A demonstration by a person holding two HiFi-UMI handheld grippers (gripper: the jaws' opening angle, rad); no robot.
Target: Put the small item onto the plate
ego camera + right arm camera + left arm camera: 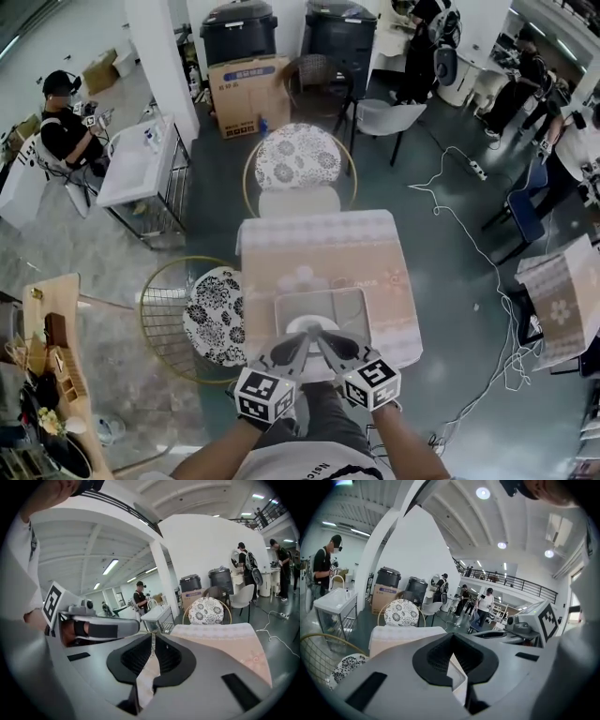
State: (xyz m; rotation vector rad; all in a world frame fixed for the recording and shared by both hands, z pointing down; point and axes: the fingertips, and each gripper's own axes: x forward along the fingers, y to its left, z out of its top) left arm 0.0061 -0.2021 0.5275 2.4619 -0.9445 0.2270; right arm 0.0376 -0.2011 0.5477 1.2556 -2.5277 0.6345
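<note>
In the head view a grey square plate [352,302] lies on the near part of a table with a pale pink cloth [323,246]. A small white round item [312,325] rests on the plate's near side. My left gripper [300,341] and right gripper [325,341] hover side by side just over that item, tips angled toward each other. In the left gripper view the left gripper [451,651] has its jaws together with nothing between them. The right gripper [152,639] in its own view is likewise shut and empty. Neither gripper view shows the plate or the item.
A cushioned flower-print chair [298,157] stands at the table's far side, another [214,314] at its left. A white cable [469,234] trails on the floor to the right. People, a cardboard box [246,94] and side tables are farther off.
</note>
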